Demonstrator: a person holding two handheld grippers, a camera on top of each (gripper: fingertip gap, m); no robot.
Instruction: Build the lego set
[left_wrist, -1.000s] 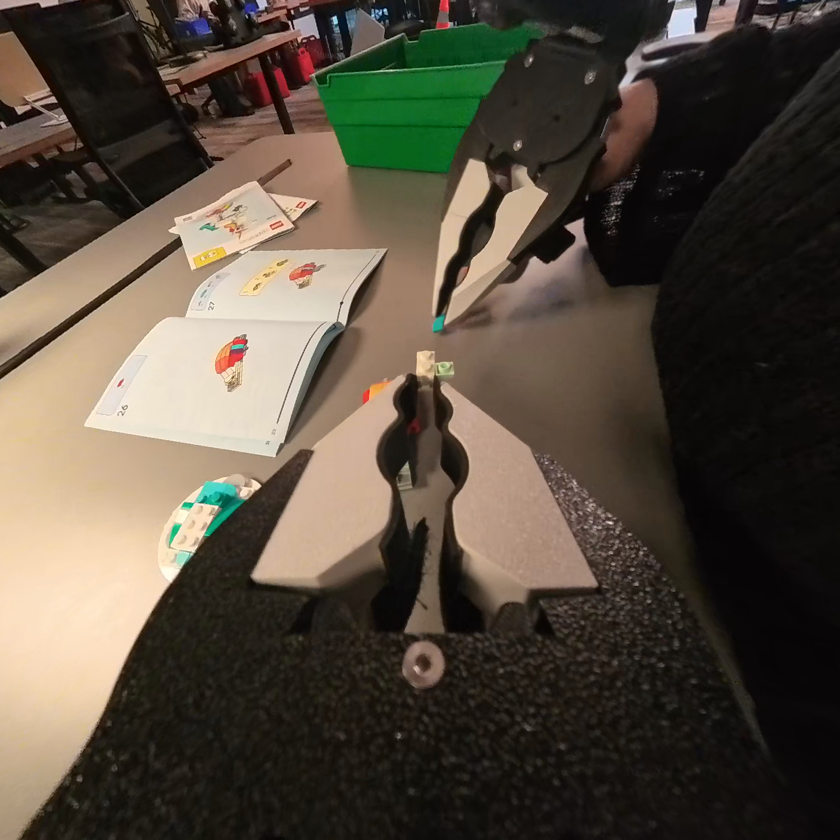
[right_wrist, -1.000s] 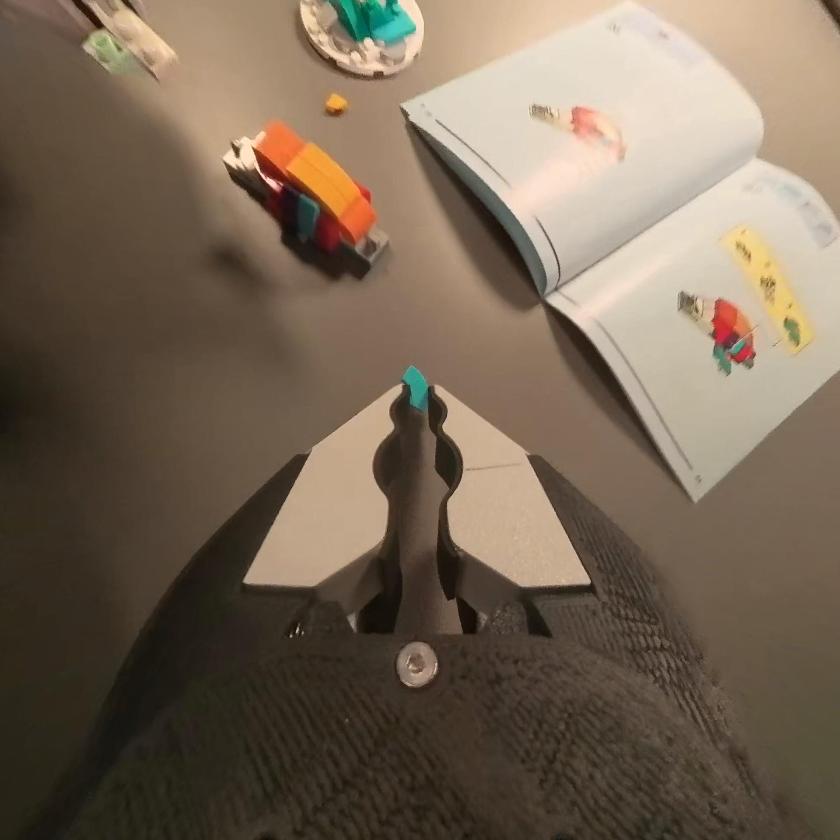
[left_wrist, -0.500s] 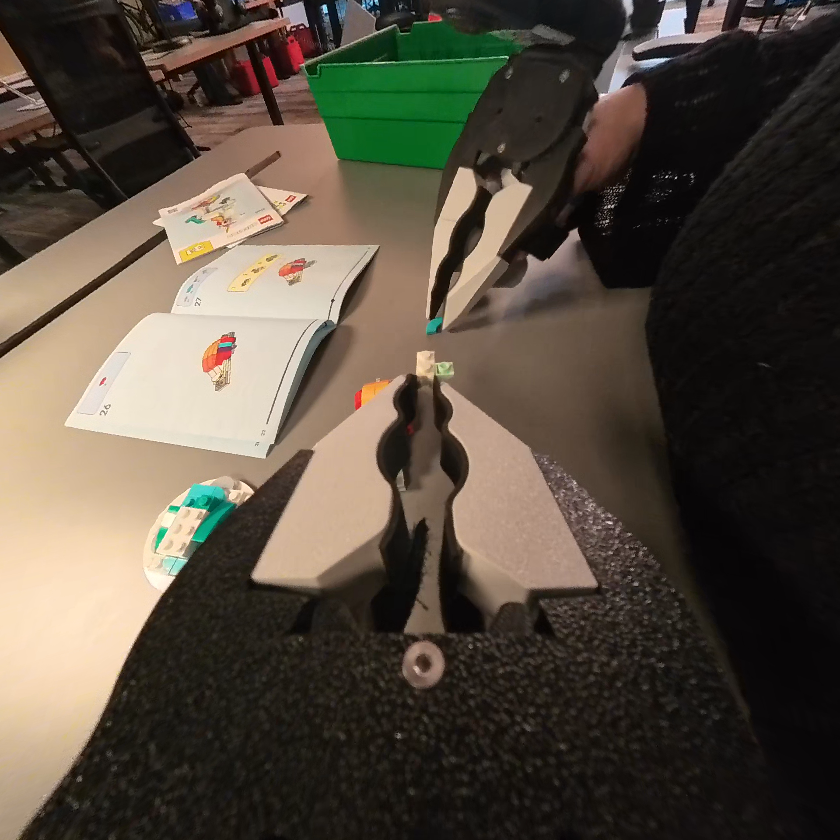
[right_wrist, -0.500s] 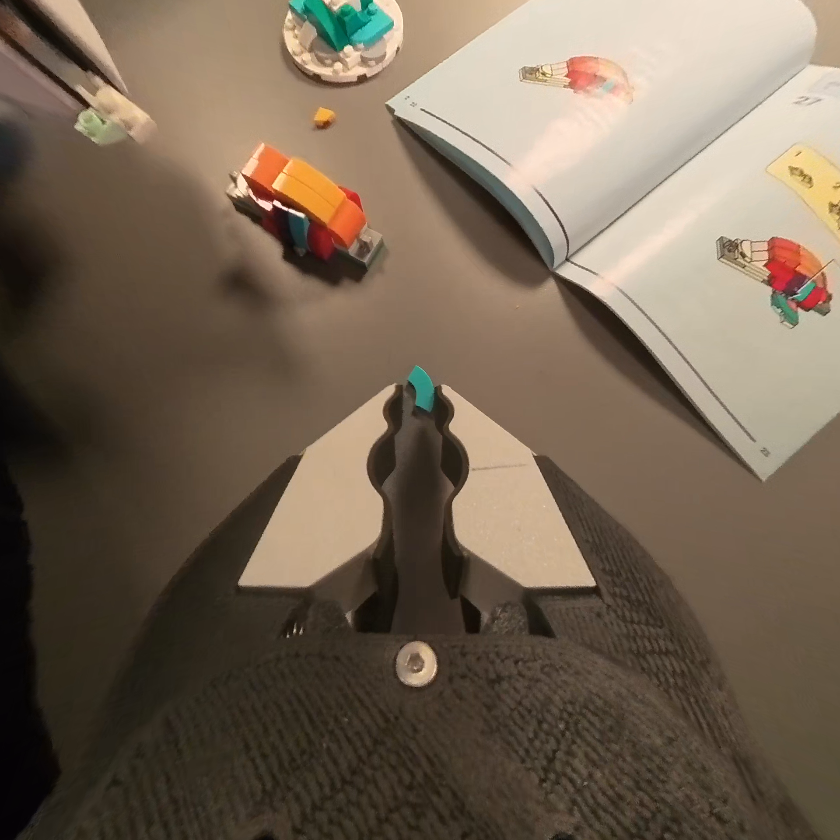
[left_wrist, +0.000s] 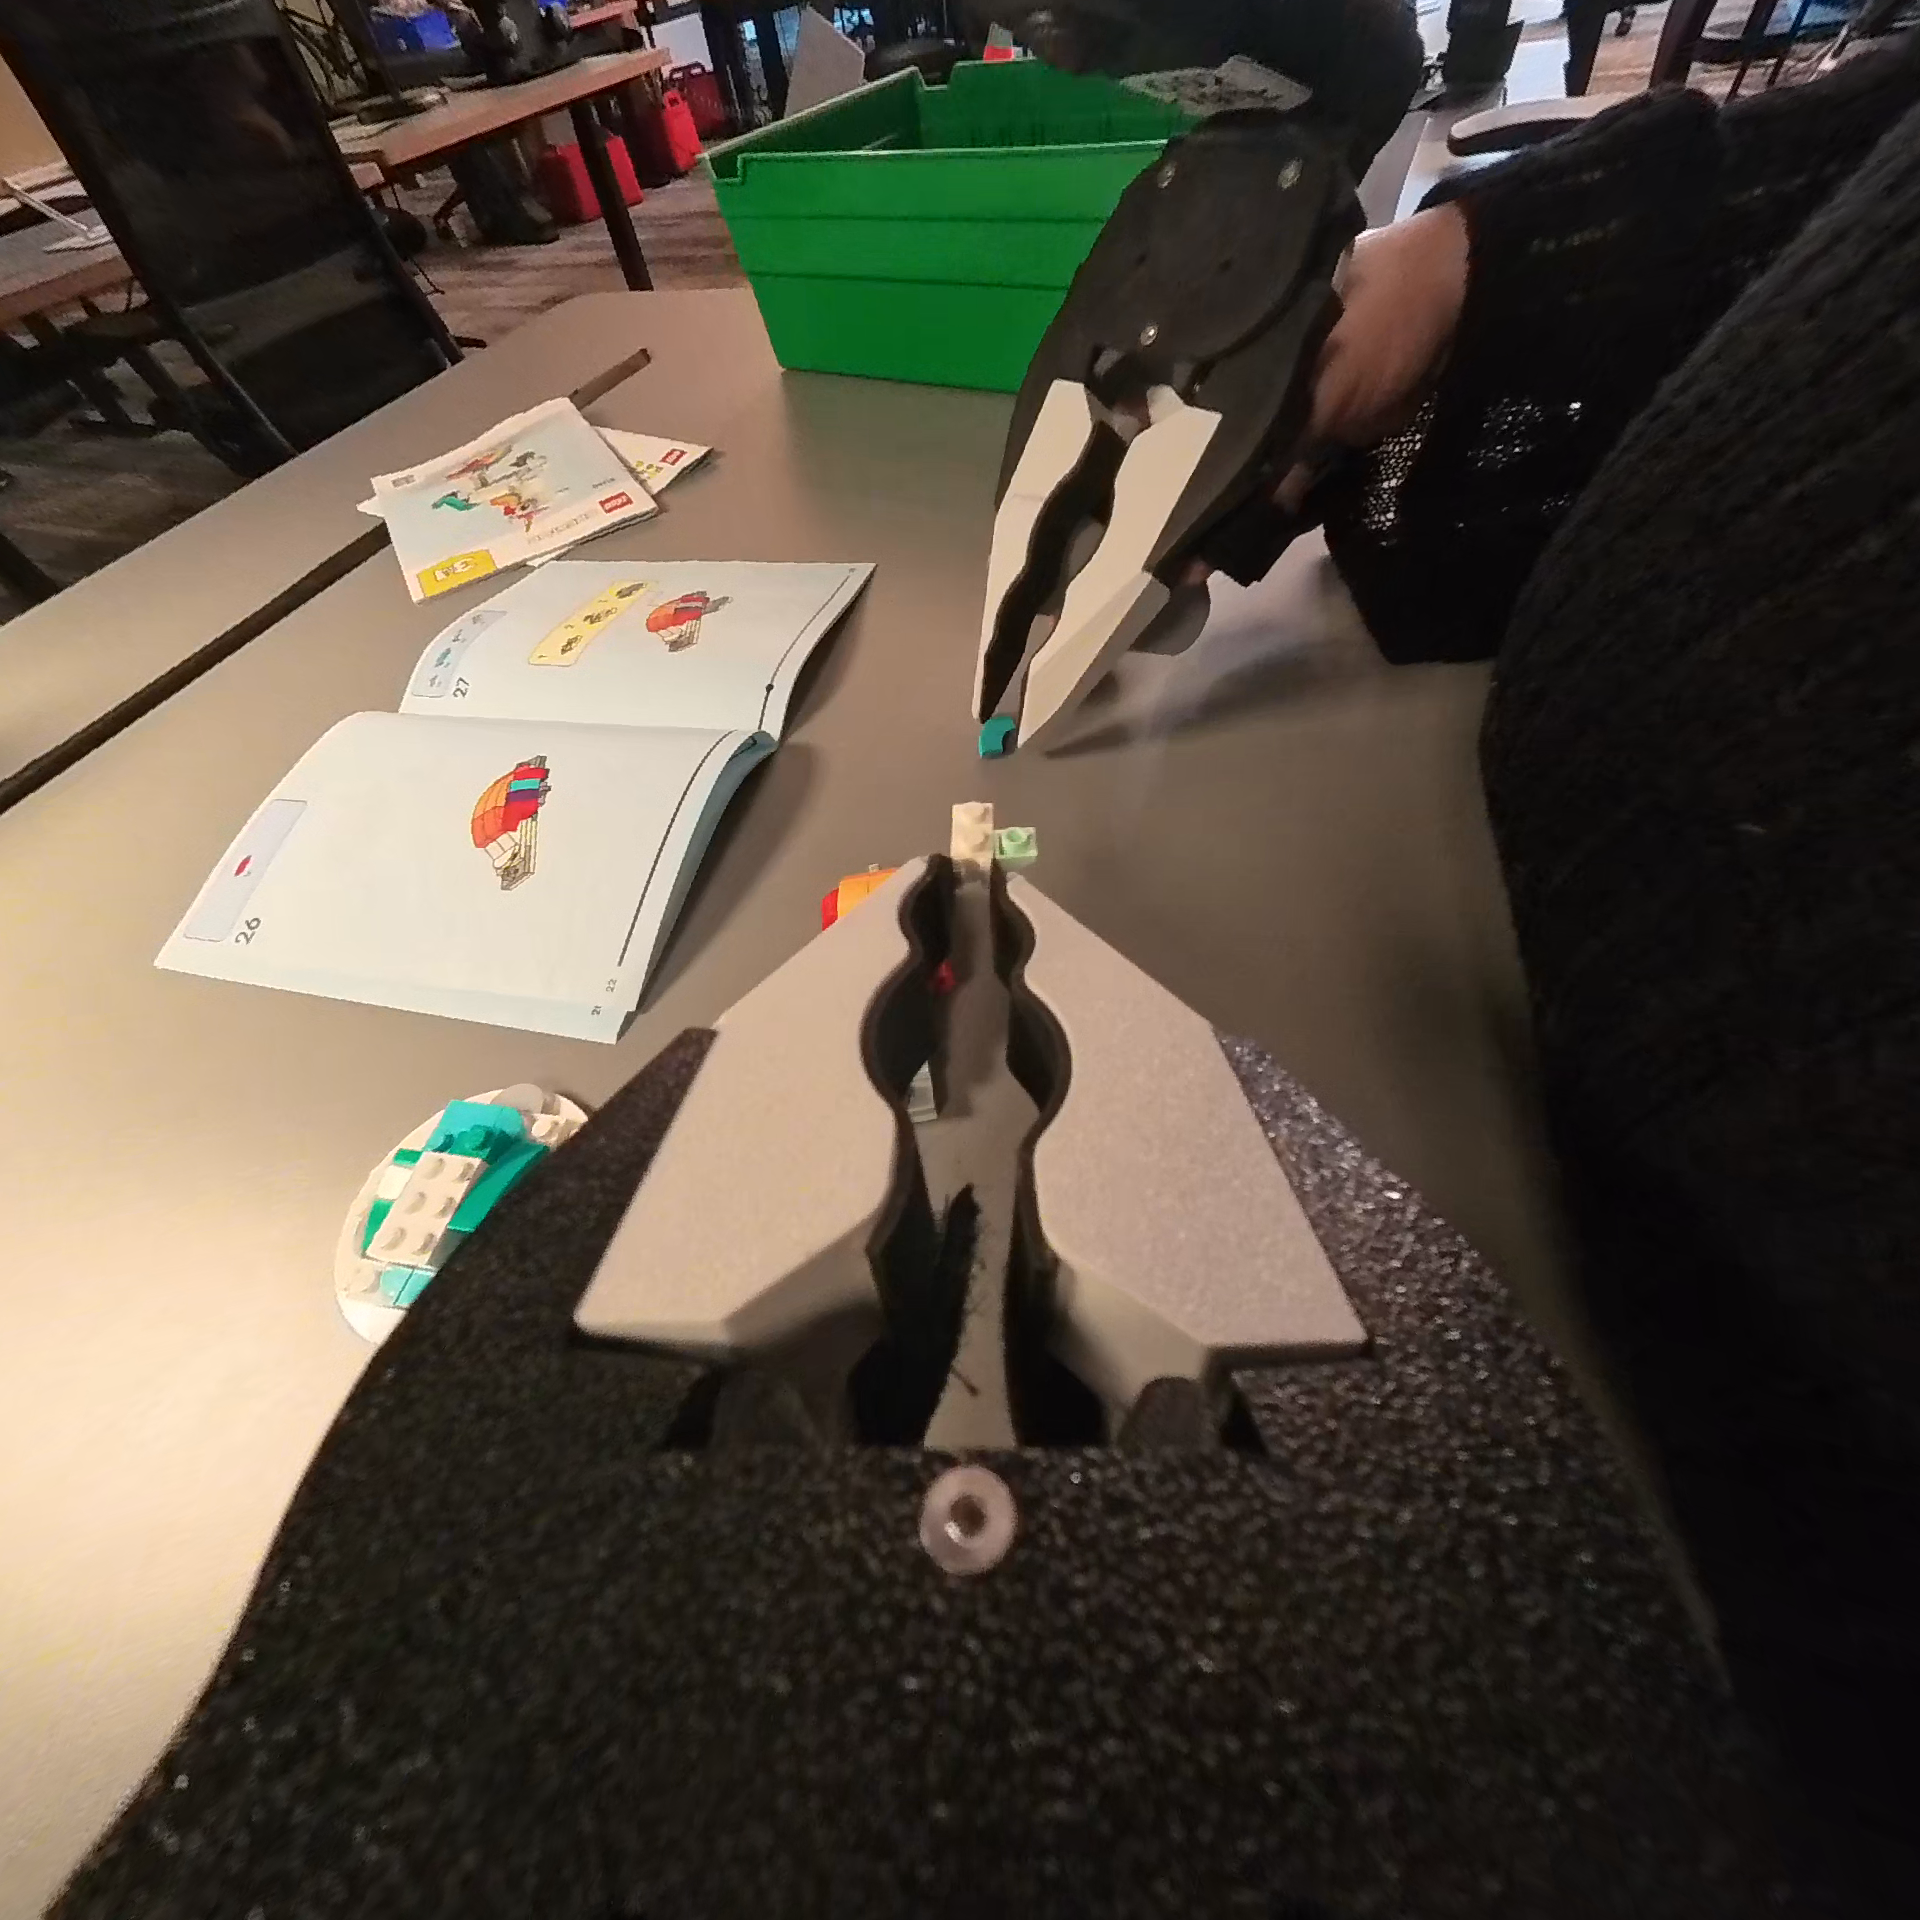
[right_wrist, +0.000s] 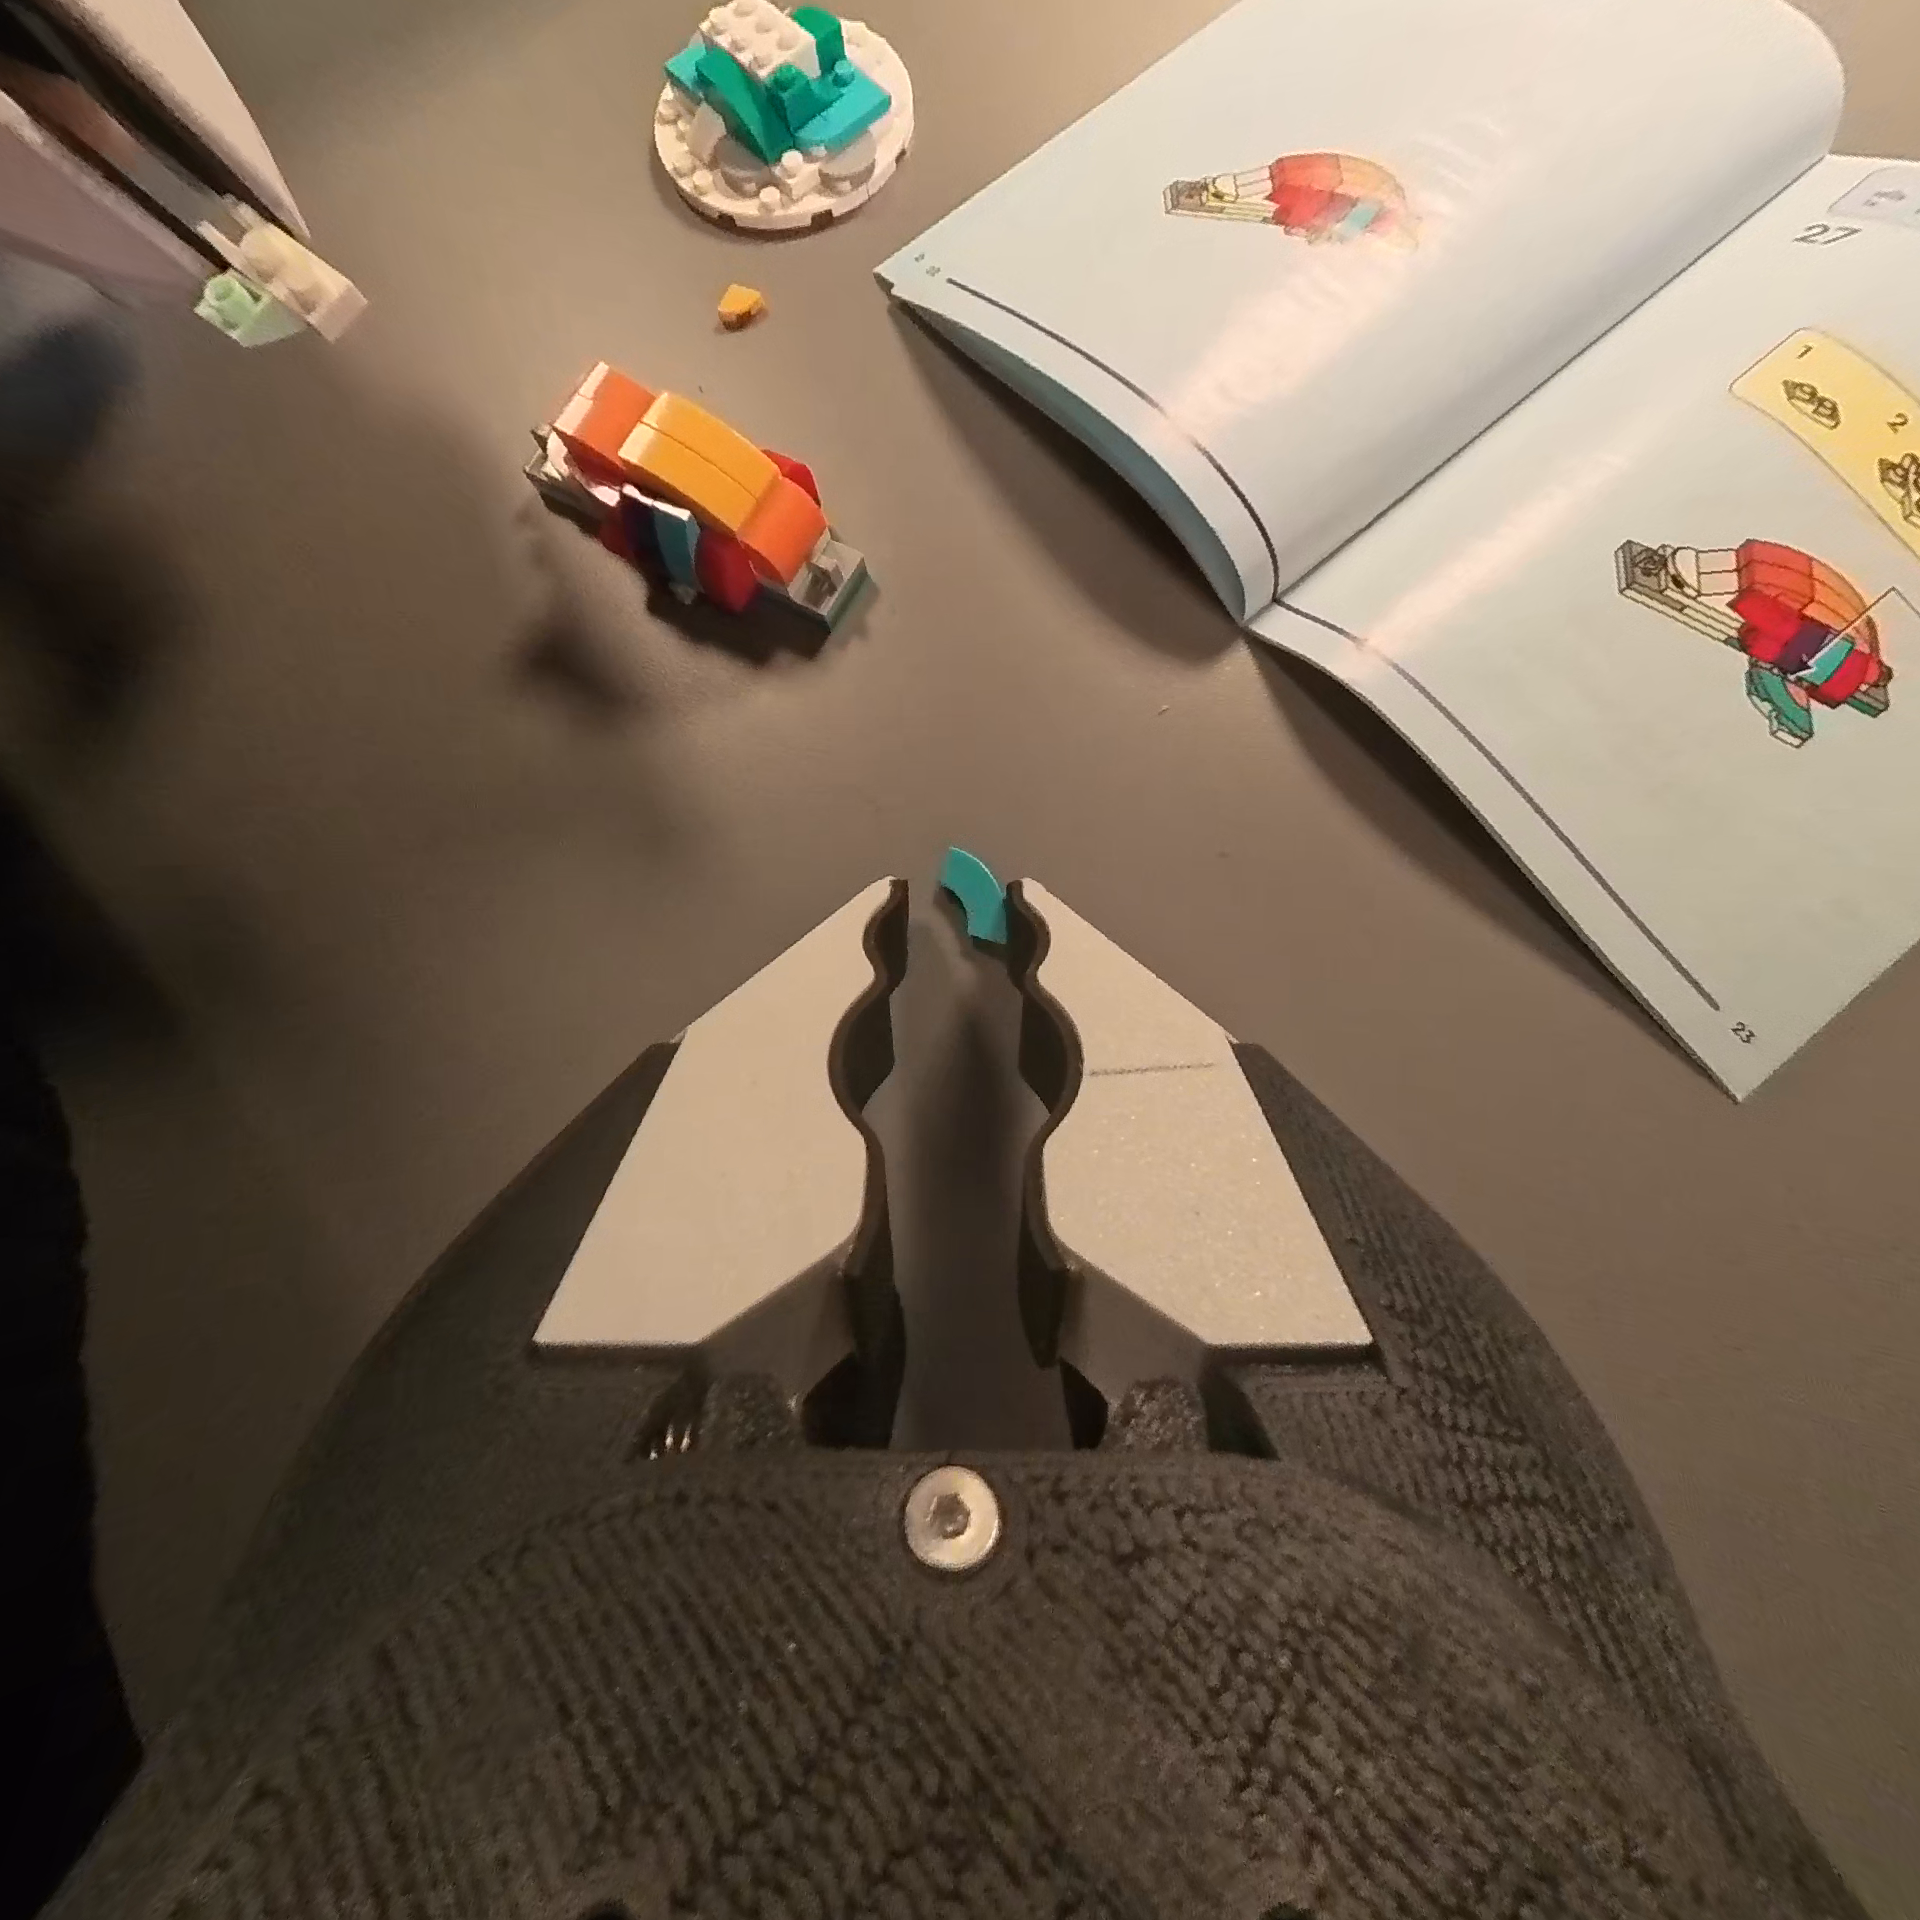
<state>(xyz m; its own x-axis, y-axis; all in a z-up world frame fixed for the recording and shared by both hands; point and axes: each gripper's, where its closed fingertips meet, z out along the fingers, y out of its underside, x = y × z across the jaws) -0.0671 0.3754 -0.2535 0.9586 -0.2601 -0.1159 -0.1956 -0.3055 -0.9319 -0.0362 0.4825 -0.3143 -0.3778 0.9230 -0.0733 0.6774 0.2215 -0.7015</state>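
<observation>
1. fingers of the right gripper (right_wrist: 958, 912): parted by a narrow gap, tips low at the table (right_wrist: 416, 935); the teal curved piece (right_wrist: 975, 896) sits in that gap against the right-hand finger, apparently no longer pinched. in the left wrist view the same piece (left_wrist: 1000, 736) lies at the tips, seemingly on the tabletop.
2. fingers of the left gripper (left_wrist: 977, 868): closed tight on a small white-and-pale-green brick stack (left_wrist: 987, 836), which juts past the tips and is held off the table.
3. task objects: the orange, yellow and red sub-assembly (right_wrist: 694, 509) lies on its side, well apart from the teal piece; a round white base with teal bricks (right_wrist: 781, 114) stands farther off, a loose orange bit (right_wrist: 740, 304) near it. the open instruction booklet (right_wrist: 1455, 416) lies to the right; a green bin (left_wrist: 935, 229) stands at the far table edge.
4. risk, teal piece: it is small and thin, resting off-centre in the gap. reclosing may catch one corner and flick it away or tip it flat, beyond a clean regrasp.
5. risk, withdrawal: lifting the right gripper while the piece touches a finger may drag it.
6. risk, left stack: held by one end only; any contact with the table or the other gripper could pry the bricks apart.
</observation>
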